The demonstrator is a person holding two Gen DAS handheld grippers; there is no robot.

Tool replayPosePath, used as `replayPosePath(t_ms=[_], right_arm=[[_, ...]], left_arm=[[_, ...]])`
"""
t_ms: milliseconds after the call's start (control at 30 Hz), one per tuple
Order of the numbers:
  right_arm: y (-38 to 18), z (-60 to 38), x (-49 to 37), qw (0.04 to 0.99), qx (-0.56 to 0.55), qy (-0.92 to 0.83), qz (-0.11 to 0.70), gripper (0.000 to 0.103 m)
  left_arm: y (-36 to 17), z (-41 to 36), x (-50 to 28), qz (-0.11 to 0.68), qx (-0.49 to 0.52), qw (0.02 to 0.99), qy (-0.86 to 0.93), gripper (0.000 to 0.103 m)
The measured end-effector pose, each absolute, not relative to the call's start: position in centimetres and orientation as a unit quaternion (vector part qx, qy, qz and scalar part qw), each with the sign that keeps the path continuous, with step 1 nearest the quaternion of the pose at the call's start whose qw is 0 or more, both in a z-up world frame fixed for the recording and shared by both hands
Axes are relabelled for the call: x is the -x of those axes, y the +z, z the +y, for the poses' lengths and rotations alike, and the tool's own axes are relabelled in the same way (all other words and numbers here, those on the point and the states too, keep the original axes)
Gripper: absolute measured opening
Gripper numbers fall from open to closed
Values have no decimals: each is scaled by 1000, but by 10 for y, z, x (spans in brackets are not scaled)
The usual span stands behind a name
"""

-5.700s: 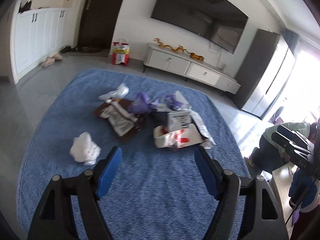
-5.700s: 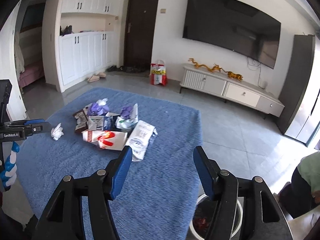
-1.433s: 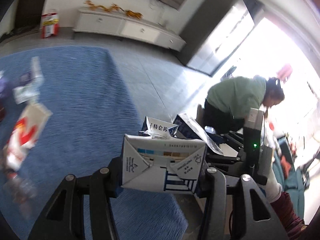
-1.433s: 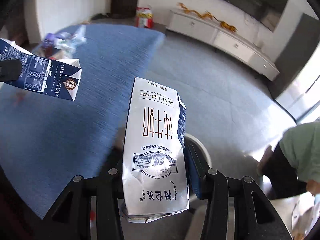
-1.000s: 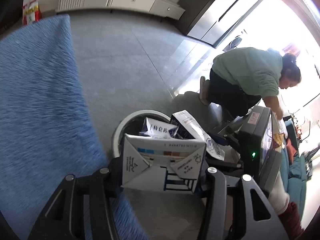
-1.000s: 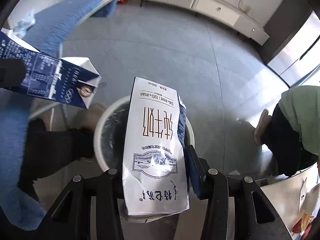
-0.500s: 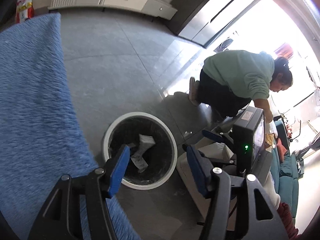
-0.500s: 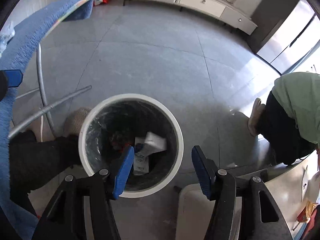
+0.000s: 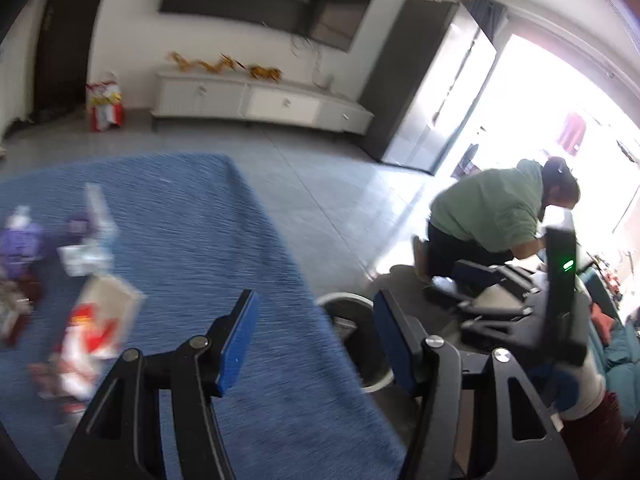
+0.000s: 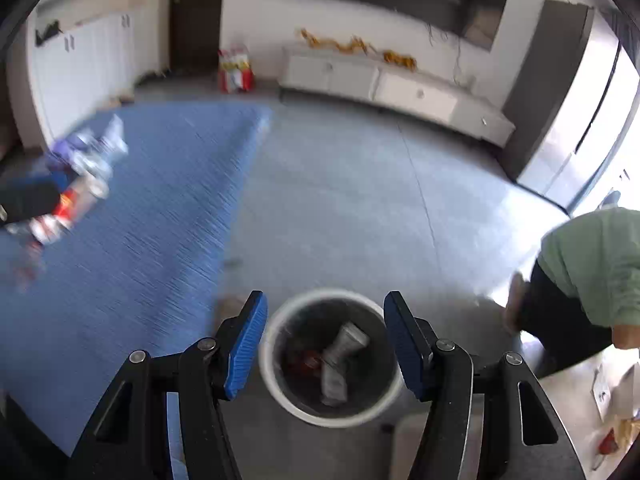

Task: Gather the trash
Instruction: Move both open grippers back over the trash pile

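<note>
Both grippers, left gripper and right gripper, have jaws apart, nothing held. Two cartons lie in the bin. Trash pile left on blue desk; partway done.

Carton lies in white bin; blurred wrappers, perhaps cartons, on cloth.
</note>
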State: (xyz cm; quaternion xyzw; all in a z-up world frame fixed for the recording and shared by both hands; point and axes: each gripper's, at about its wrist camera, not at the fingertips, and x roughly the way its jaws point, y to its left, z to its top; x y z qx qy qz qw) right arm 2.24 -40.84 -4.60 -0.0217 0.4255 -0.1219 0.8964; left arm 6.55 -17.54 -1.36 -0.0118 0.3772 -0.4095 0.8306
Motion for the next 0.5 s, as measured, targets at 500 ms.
replayPosePath(t_ms=[500], right_arm=[[-2,-266,-70,929,34,-18,369,64]], left_arm=[[-21,58,-100,337,54,910,-235,64]])
